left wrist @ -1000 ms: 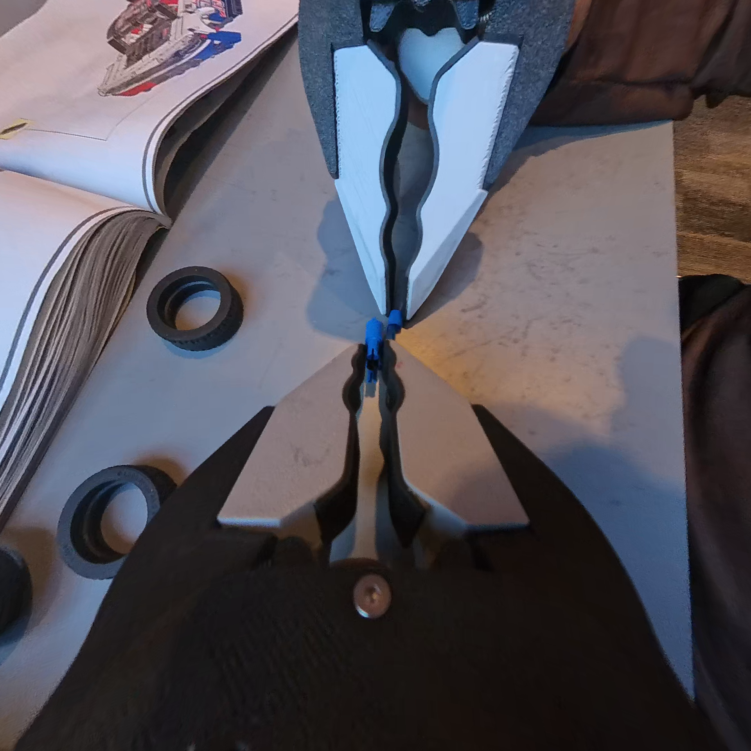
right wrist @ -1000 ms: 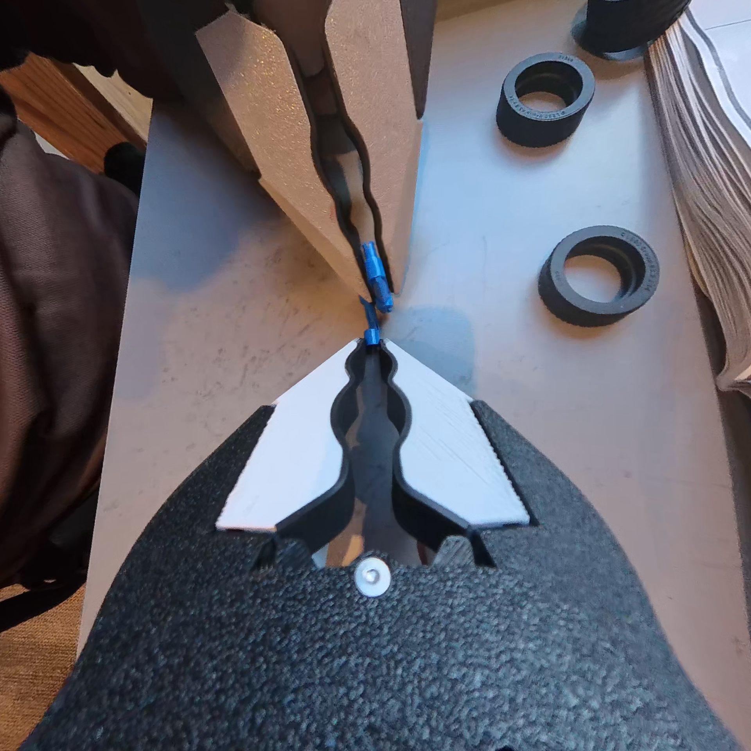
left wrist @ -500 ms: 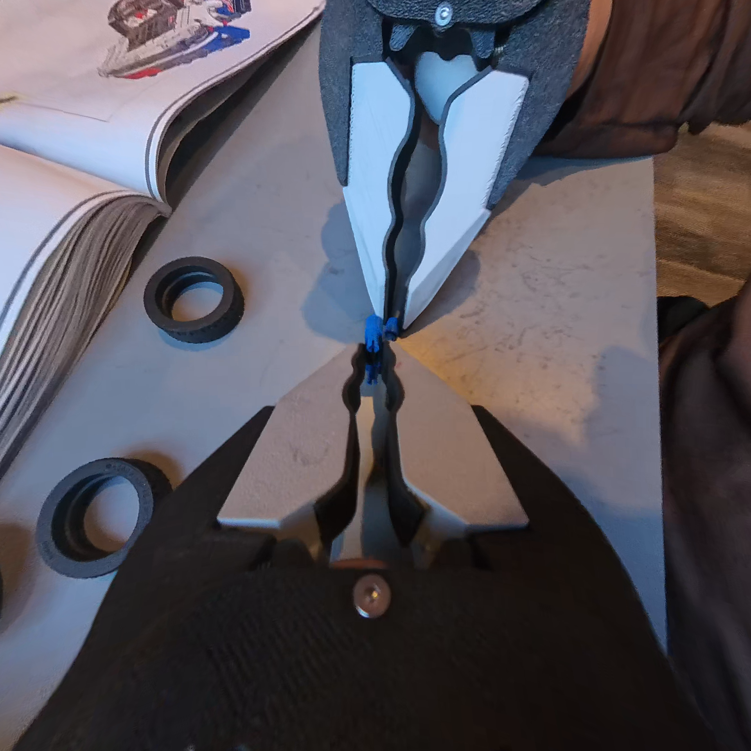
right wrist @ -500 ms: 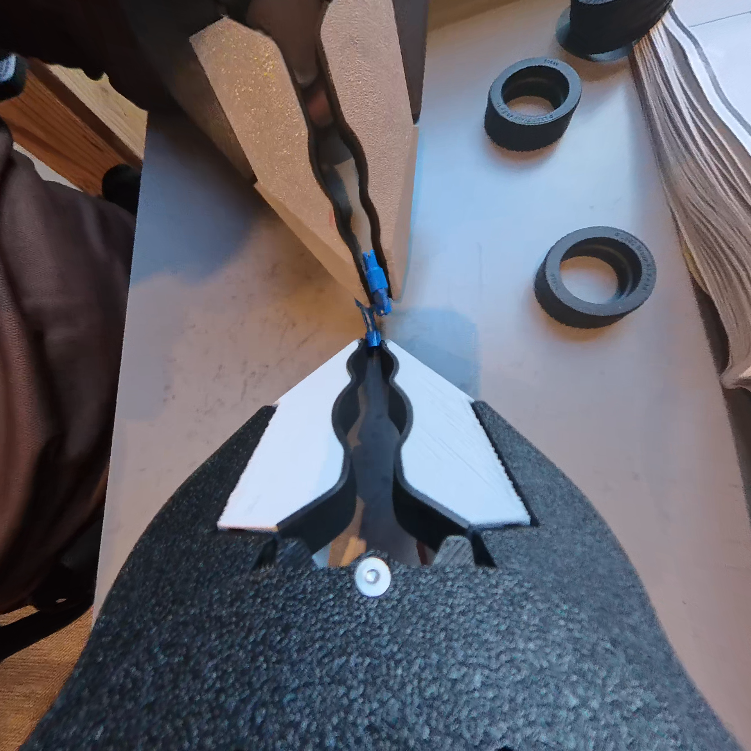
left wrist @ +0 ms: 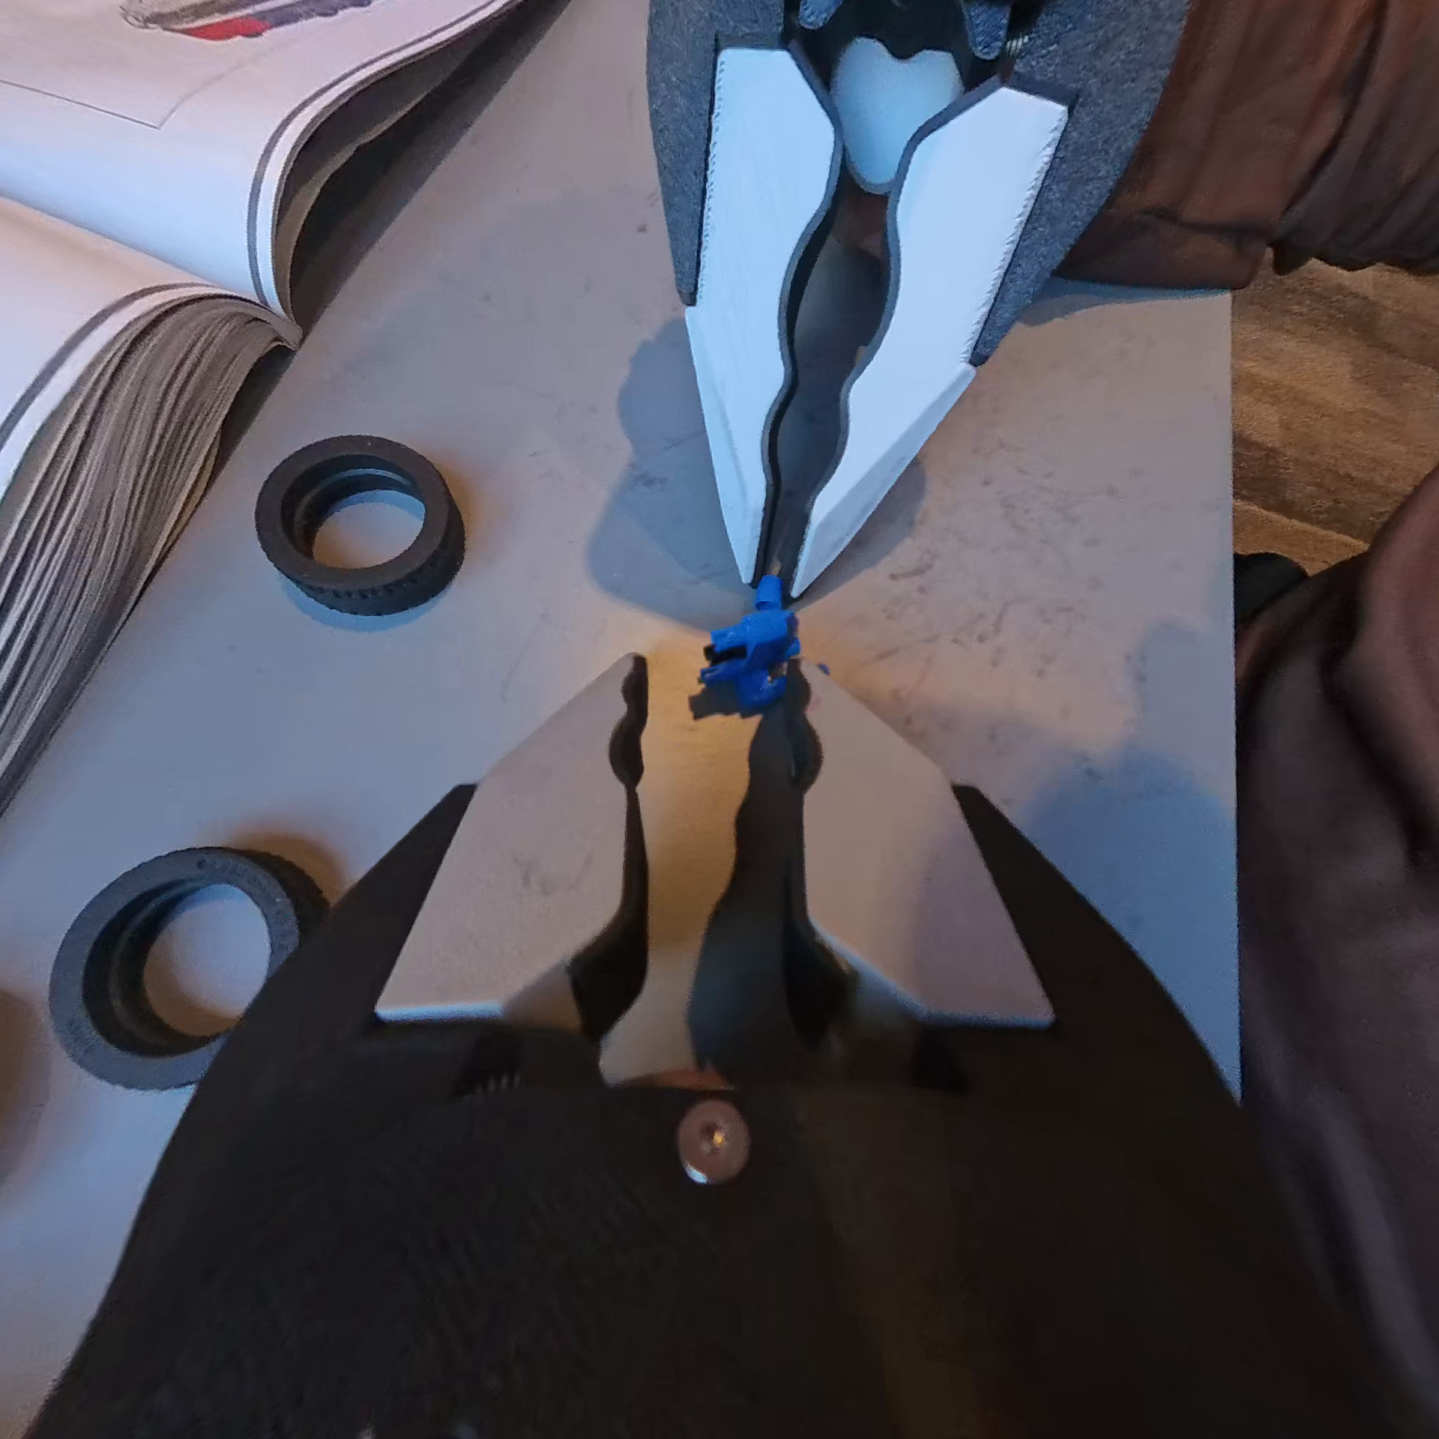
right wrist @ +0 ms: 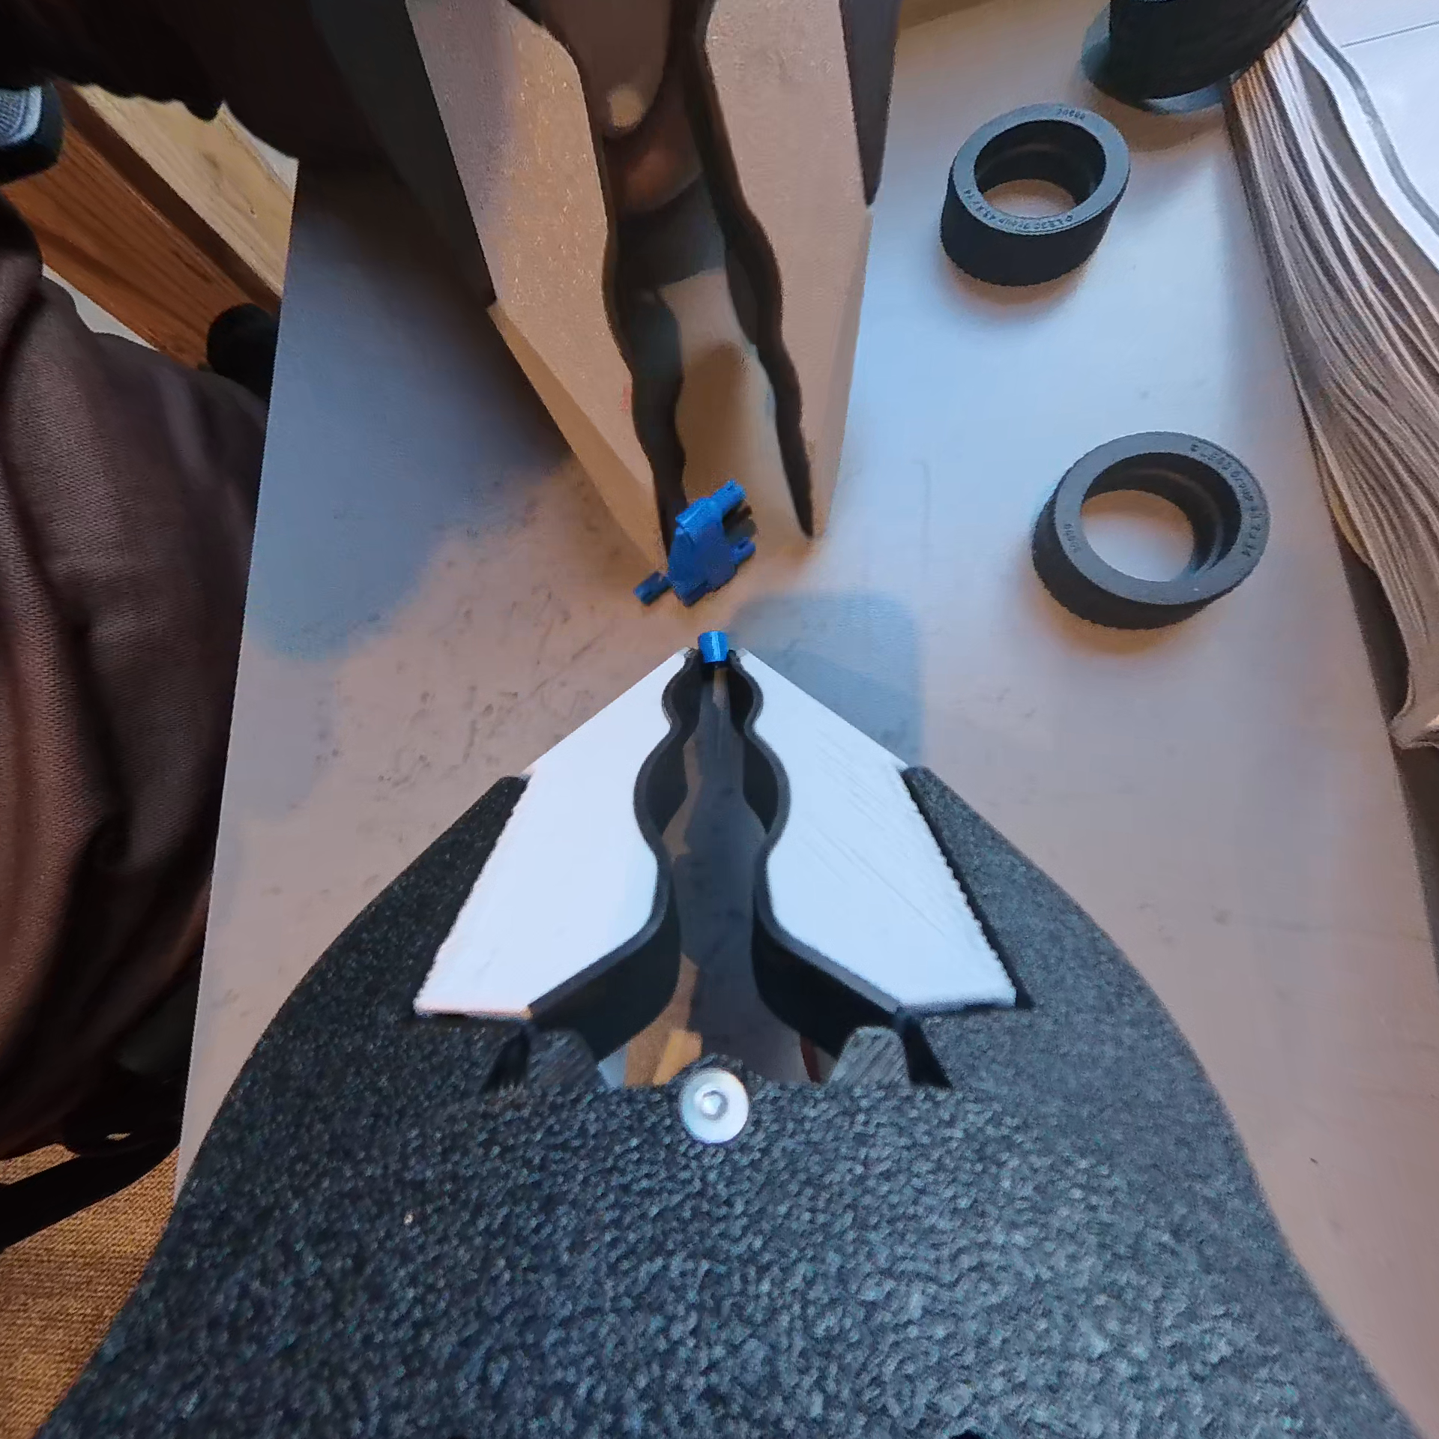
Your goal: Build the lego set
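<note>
A small blue connector piece [left wrist: 749, 652] lies loose between my left gripper's spread tan fingers, against one fingertip [left wrist: 802, 701]. My left gripper [left wrist: 720, 670] is open and holds nothing. My right gripper [left wrist: 772, 584], with white fingers, faces it from across the table and is shut on a short blue pin [left wrist: 769, 593]. In the right wrist view the pin [right wrist: 712, 646] sticks out of my right gripper [right wrist: 712, 658]. A small gap separates the pin from the connector [right wrist: 701, 549]. The connector rests by the open left gripper [right wrist: 738, 537].
Two black rubber tyres [left wrist: 358, 596] [left wrist: 86, 1012] lie on the grey table [left wrist: 1051, 545] to the left, next to a thick open instruction book [left wrist: 117, 272]. A third tyre [right wrist: 1191, 39] shows at the far edge. A person's brown clothing borders the table's other side. The grippers are tip to tip, or close to it.
My left gripper has opened and let go of the blue connector, which has tipped over against one finger. The right gripper still holds the pin, now slightly apart from the connector.
</note>
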Demonstrator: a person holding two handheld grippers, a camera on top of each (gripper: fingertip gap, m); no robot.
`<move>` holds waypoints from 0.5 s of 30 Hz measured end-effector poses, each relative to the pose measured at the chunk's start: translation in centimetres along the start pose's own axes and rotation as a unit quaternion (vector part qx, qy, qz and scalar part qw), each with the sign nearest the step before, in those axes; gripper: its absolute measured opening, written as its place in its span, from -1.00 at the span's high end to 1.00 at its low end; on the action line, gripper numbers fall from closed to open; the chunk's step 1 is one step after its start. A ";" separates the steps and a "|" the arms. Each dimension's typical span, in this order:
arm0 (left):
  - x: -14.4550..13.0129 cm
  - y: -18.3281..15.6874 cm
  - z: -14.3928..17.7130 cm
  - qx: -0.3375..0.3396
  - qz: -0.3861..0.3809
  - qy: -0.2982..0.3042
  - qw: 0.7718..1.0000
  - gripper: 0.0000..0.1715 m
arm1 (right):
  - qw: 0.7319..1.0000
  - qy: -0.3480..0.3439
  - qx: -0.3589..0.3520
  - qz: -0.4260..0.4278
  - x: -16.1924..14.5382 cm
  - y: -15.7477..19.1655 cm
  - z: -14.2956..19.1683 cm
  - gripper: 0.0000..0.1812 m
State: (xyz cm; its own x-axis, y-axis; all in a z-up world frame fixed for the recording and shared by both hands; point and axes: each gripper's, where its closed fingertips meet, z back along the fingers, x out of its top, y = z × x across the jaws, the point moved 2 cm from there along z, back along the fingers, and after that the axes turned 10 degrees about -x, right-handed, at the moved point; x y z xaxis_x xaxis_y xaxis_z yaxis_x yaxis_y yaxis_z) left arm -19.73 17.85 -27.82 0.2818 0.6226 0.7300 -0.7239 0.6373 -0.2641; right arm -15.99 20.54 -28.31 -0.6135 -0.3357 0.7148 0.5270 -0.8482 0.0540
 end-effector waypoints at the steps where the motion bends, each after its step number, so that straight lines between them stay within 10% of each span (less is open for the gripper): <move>1: 0.0 0.0 0.1 0.000 -0.004 0.003 1.000 0.60 | 1.000 0.000 0.000 0.001 0.0 0.0 0.0 0.93; 15: -0.1 0.4 0.1 0.000 -0.164 0.111 0.980 0.46 | 1.000 0.001 0.011 0.012 -0.4 0.5 0.3 0.93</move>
State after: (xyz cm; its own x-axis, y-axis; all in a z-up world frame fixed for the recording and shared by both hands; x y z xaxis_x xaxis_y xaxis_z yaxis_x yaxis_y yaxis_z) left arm -20.16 18.03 -27.89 0.6293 0.4674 0.6209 -0.5712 0.8199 -0.0383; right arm -15.28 20.38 -28.31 -0.6018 -0.3577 0.7141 0.5551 -0.8301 0.0520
